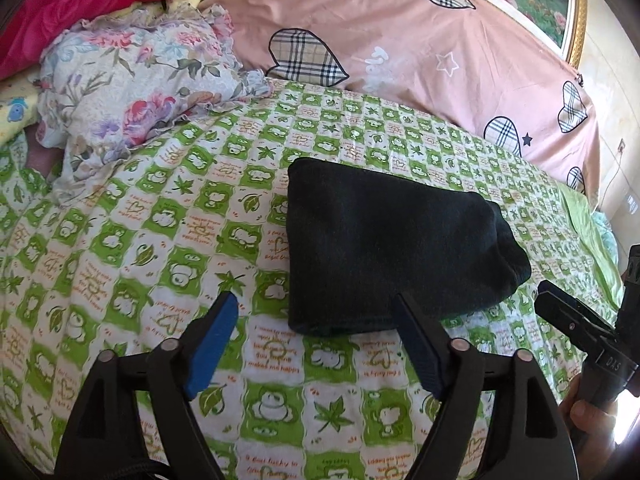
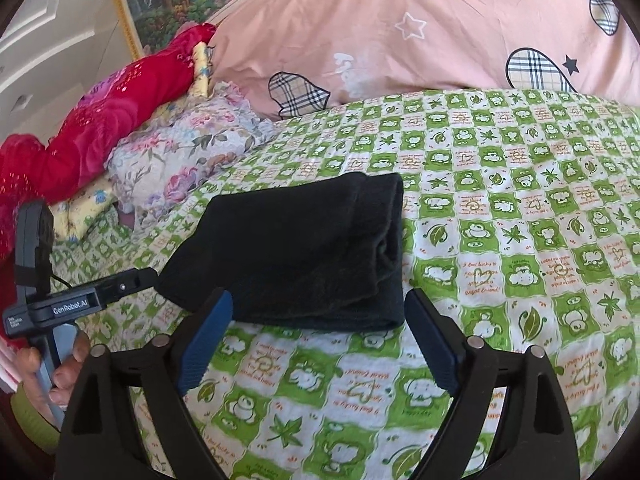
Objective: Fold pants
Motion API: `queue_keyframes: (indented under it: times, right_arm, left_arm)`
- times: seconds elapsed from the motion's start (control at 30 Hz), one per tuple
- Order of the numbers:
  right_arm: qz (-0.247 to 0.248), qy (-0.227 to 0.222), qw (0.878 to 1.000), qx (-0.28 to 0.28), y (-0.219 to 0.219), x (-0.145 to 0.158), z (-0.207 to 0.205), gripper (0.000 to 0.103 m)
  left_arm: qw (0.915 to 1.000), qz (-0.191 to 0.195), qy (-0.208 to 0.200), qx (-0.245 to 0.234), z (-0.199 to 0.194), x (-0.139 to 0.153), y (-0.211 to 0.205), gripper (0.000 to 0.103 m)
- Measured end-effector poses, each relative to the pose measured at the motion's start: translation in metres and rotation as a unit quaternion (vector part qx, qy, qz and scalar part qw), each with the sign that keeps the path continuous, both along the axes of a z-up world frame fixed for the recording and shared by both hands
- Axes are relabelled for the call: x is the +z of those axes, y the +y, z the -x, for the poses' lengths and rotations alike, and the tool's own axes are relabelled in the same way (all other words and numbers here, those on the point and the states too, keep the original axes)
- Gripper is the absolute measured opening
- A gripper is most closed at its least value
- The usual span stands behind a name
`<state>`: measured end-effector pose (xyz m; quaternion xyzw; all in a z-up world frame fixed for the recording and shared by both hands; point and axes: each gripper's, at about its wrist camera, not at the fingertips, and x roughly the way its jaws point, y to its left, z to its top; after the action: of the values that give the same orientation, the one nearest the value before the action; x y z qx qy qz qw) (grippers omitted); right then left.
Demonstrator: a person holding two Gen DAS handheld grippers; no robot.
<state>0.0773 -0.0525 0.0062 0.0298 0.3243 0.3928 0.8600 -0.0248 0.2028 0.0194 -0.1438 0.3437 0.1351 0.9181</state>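
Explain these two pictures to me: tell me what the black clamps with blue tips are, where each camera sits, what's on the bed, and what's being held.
No robot here: a person holds a two-finger gripper in each hand, with a fisheye camera on each looking along its fingers. One picture comes from the left gripper, the other from the right gripper. Each also shows the other gripper at its edge, with the person's fingers on the handle. On the green-checked sheet lie folded black pants, with a floral cloth and pink duvet behind. Both grippers are open and hold nothing.
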Motion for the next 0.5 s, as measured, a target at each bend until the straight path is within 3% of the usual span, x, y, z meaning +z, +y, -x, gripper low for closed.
queue_keyframes:
  times: [0.3, 0.5]
  right_arm:
    - [0.026, -0.018, 0.999, 0.007, 0.006, 0.001, 0.018, 0.102]
    - [0.034, -0.022, 0.999, 0.013, 0.008, -0.002, 0.023, 0.102]
  left_arm:
    - [0.9989, -0.038, 0.023, 0.013, 0.011, -0.002, -0.015, 0.085]
    - [0.9977, -0.06, 0.029, 0.014, 0.014, -0.003, -0.023, 0.086]
